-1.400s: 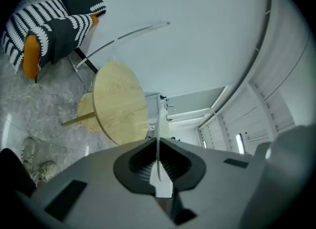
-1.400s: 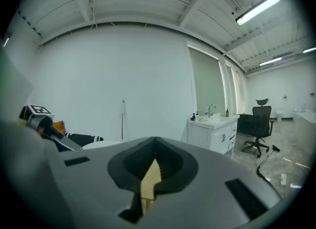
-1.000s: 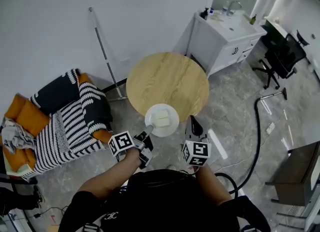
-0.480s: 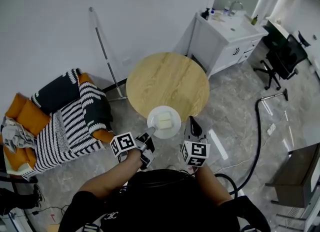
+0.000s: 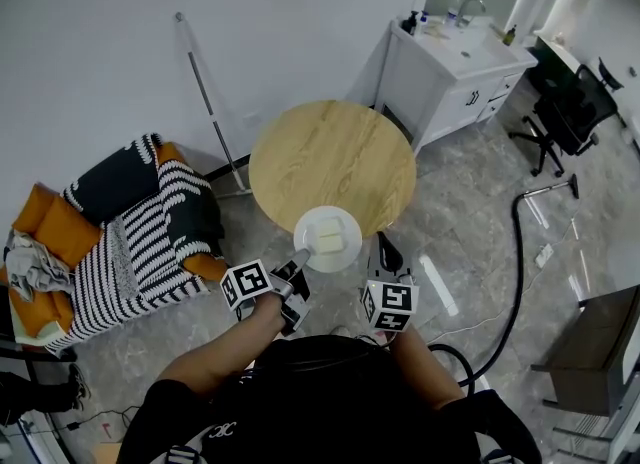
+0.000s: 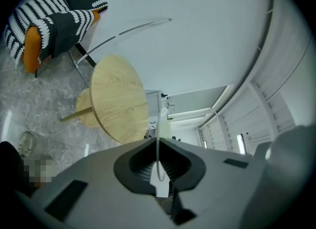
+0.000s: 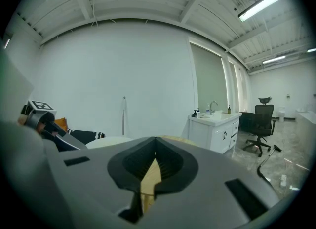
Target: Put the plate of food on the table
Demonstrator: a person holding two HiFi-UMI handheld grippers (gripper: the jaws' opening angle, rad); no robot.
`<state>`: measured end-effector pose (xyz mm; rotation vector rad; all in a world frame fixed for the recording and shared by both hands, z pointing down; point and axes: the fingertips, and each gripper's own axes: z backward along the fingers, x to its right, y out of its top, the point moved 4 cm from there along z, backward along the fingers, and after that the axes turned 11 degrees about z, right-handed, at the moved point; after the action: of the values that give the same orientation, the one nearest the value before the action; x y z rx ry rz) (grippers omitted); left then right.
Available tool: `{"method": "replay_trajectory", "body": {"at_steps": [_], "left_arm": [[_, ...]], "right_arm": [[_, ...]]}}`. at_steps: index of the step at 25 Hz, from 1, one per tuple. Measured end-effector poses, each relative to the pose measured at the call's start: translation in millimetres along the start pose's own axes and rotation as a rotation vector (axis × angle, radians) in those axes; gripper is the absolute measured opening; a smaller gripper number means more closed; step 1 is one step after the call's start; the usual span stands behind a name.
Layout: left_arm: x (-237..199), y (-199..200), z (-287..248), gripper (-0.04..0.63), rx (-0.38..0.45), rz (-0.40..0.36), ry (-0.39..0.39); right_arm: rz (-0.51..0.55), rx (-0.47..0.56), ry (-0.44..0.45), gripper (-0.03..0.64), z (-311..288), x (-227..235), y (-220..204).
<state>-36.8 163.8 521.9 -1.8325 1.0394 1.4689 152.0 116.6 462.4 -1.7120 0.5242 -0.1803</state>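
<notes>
A white plate (image 5: 345, 220) with a pale block of food (image 5: 327, 242) hangs over the near edge of the round wooden table (image 5: 332, 157). My left gripper (image 5: 297, 263) is shut on the plate's near-left rim. In the left gripper view the plate (image 6: 159, 124) shows edge-on between the closed jaws of my left gripper (image 6: 159, 166), with the table (image 6: 118, 99) beyond. My right gripper (image 5: 386, 245) is shut and holds nothing, just right of the plate and apart from it. The right gripper view shows its pads (image 7: 168, 166) together, with the table (image 7: 150, 178) behind them.
A striped armchair with orange cushions (image 5: 130, 232) stands to the left. At the back right is a white vanity with a sink (image 5: 450, 72), with a black office chair (image 5: 570, 112) beyond it. A black hose (image 5: 515, 282) lies on the floor. A pole (image 5: 210, 107) leans on the wall.
Almost nothing: the plate stays in my left gripper at the table's near edge and has crept slightly forward. The right gripper has kept its place.
</notes>
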Motion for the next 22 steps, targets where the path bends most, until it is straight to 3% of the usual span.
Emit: {"method": "replay_trajectory", "body": {"at_steps": [22], "left_arm": [[-10,-36,-27,0.017,0.054,0.084,-0.040]], "right_arm": [[-0.001,-0.002,0.053,0.008,22,44,-28]]}}
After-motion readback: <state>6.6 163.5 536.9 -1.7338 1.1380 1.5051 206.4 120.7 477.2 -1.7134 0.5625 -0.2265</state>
